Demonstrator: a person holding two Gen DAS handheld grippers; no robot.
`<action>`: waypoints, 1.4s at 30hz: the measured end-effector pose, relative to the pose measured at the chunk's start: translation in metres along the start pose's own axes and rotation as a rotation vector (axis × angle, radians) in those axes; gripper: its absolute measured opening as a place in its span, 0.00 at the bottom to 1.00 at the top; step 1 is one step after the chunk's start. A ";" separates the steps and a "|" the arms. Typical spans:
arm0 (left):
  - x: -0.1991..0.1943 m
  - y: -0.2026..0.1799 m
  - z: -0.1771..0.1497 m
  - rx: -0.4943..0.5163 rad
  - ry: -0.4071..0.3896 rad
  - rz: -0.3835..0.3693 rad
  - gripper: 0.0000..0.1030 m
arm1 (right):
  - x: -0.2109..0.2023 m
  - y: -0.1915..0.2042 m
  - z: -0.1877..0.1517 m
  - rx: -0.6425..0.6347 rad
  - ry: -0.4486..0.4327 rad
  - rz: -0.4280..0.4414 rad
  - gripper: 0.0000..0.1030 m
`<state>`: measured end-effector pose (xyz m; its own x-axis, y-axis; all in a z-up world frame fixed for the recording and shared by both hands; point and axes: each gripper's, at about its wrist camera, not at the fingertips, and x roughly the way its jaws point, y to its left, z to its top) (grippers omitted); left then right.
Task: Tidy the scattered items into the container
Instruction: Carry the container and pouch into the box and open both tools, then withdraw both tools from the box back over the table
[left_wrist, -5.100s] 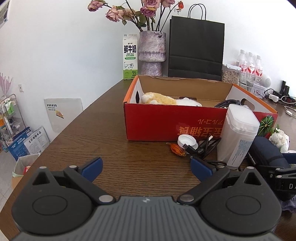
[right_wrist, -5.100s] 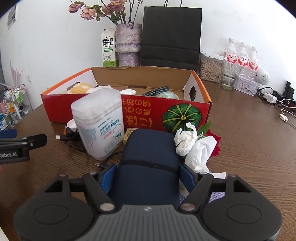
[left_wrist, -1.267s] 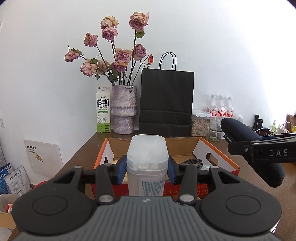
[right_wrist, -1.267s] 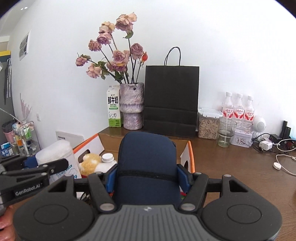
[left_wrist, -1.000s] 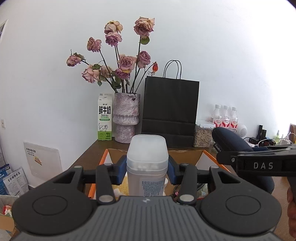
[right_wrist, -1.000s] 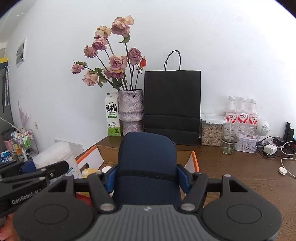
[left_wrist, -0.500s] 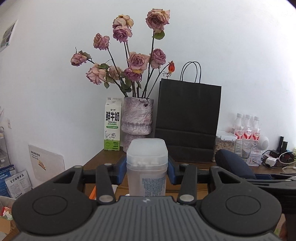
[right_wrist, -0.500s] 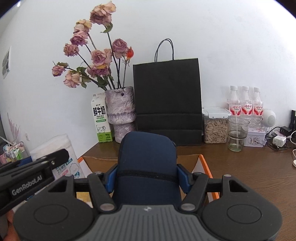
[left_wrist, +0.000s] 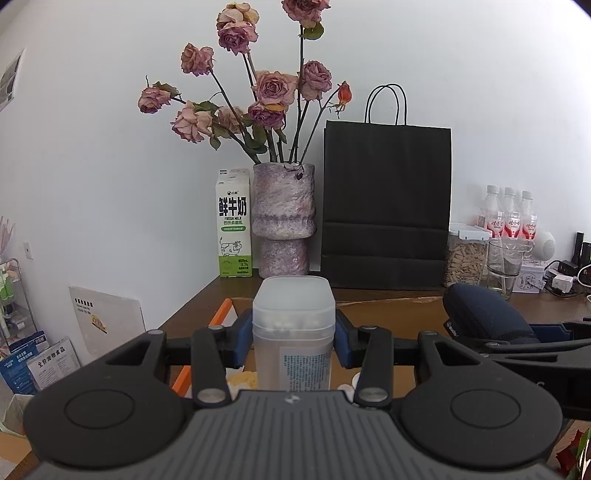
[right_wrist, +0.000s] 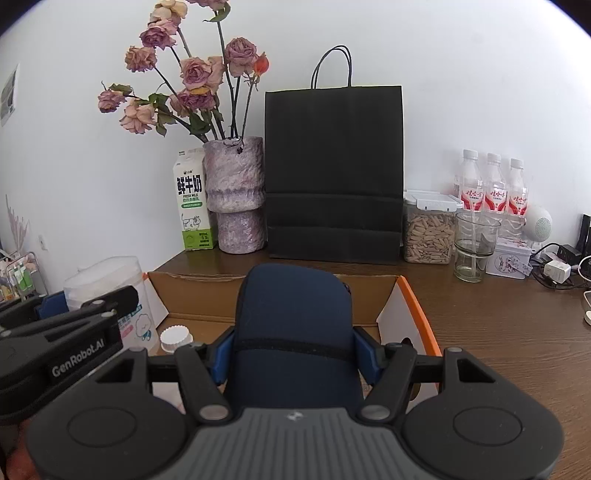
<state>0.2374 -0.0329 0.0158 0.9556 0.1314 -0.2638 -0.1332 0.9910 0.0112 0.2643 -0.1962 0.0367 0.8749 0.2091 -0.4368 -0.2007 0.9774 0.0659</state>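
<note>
My left gripper (left_wrist: 293, 339) is shut on a frosted white plastic jar (left_wrist: 293, 325) with a printed label, held upright over the open cardboard box (left_wrist: 388, 306). The jar (right_wrist: 110, 295) shows again at the left of the right wrist view, over the box's left part. My right gripper (right_wrist: 293, 354) is shut on a dark navy pouch (right_wrist: 293, 325), held over the box (right_wrist: 413, 310) near its orange-edged right end. That pouch (left_wrist: 480, 317) also appears at the right of the left wrist view. A white cap (right_wrist: 176, 338) lies inside the box below.
Behind the box stand a milk carton (left_wrist: 233, 225), a purple vase of dried roses (left_wrist: 283, 218) and a black paper bag (left_wrist: 386, 206). A jar of seeds (right_wrist: 428, 229), a glass (right_wrist: 474, 247), three bottles (right_wrist: 491, 184) and chargers with cables (right_wrist: 554, 269) sit on the wooden table at the right.
Both grippers moved forward and lower with their loads, so the vase, carton and bag look larger. The box's far wall now lies just beyond the jar and pouch.
</note>
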 end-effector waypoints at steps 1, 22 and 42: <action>0.000 0.000 0.000 -0.002 -0.001 0.006 0.43 | 0.000 0.000 -0.001 0.001 -0.003 -0.001 0.62; -0.013 0.003 -0.003 0.004 -0.089 0.128 1.00 | -0.020 -0.003 -0.001 0.027 -0.037 -0.052 1.00; -0.032 0.008 -0.006 -0.015 -0.112 0.075 1.00 | -0.047 0.001 -0.001 0.002 -0.102 -0.049 1.00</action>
<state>0.2039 -0.0297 0.0191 0.9660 0.2080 -0.1534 -0.2087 0.9779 0.0122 0.2224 -0.2048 0.0569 0.9242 0.1628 -0.3455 -0.1555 0.9866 0.0487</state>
